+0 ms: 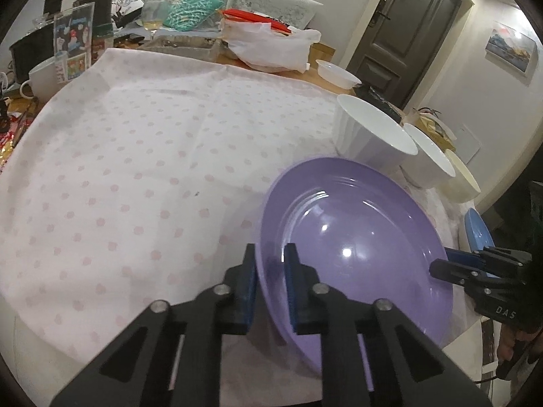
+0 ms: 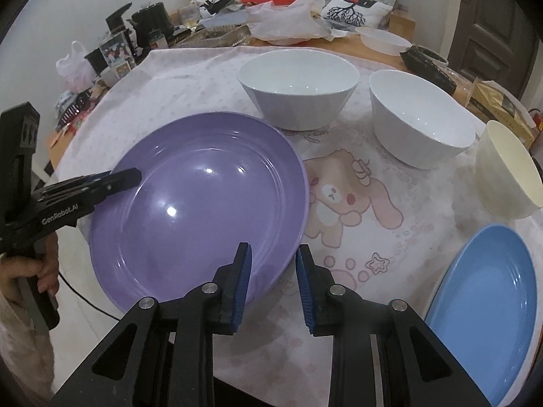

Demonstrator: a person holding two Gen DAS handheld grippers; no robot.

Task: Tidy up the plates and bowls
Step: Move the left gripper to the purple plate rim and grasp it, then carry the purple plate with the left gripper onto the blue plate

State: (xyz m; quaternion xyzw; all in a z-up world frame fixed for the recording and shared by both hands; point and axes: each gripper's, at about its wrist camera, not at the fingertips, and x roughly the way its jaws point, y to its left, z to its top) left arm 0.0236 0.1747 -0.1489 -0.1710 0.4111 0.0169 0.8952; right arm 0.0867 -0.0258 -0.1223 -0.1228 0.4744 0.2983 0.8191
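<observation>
Left hand-held gripper (image 1: pixel 269 264) clamped on the purple plate (image 1: pixel 359 237) rim; right hand-held gripper (image 2: pixel 273 264) parted, beside that plate's edge.

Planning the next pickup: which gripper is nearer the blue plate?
Right. The right gripper sits open beside the blue plate; the left gripper clamps the purple plate, farther away.

The left wrist view looks forward along its fingers (image 1: pixel 249 291) from low and close over the surface (image 1: pixel 135 156), with the purple plate (image 1: pixel 356 237) right at the fingertips and tilted across the right half. The right wrist view looks from slightly higher, down along its own fingers (image 2: pixel 242 285), the same plate (image 2: pixel 203 210) ahead and left of them. Both share the plate, the white bowls (image 1: pixel 370 135) (image 2: pixel 298 84) beyond it, and the cluttered far edge; each sees the other gripper.
</observation>
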